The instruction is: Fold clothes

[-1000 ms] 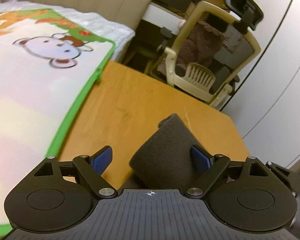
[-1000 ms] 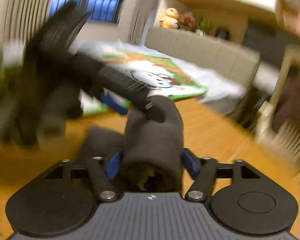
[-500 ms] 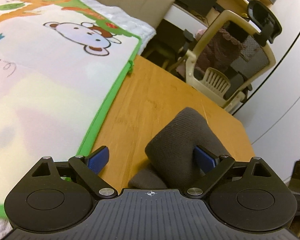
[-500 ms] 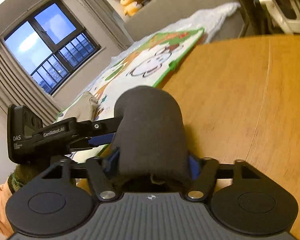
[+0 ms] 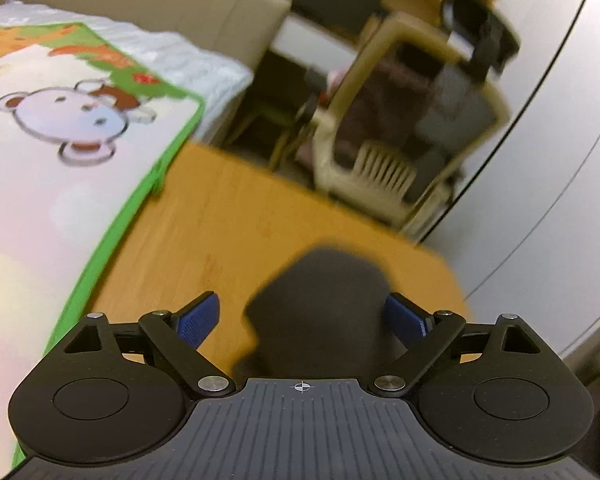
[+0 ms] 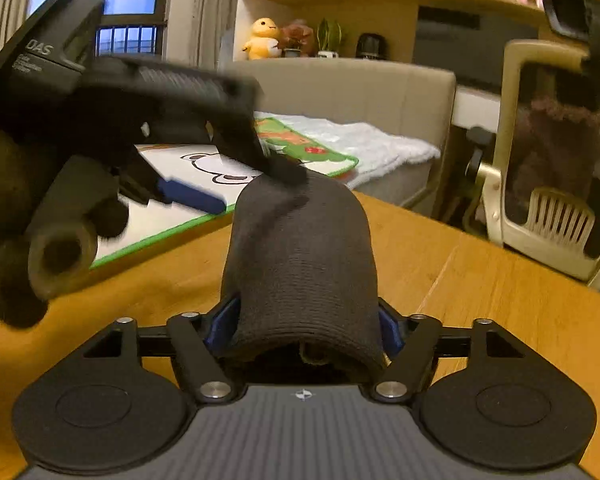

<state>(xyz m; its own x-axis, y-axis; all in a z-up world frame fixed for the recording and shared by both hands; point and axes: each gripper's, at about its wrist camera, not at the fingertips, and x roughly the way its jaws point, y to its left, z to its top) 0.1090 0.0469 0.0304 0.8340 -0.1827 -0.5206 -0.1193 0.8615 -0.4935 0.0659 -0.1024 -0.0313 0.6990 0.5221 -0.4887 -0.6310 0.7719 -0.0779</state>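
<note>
— Since a moment ago the right gripper (image 6: 306,332) has swung its view back up off the bare tabletop, and its jaws, which had pinched in, are opening again. What's between them?

— The rolled dark garment (image 6: 300,264). Both blue pads sit at its flanks, and whether they press I can't tell.

— And the left gripper (image 5: 306,316)?

— Spread wide, one fingertip (image 5: 406,316) touching the roll's side, the other standing clear of it. So it holds nothing.

— Where does the roll lie?

— On the wooden table (image 6: 480,280), beside the cartoon play mat (image 5: 40,184). Its long axis runs straight ahead from the right gripper, open end nearest the camera, rounded end far.

— Which hand is nearer?

— The right one straddles it. The left comes in from the far-left side, a fingertip (image 6: 284,170) just at the roll's far end. I judge the next move depends on that crossing: the left meets the roll side-on
</note>
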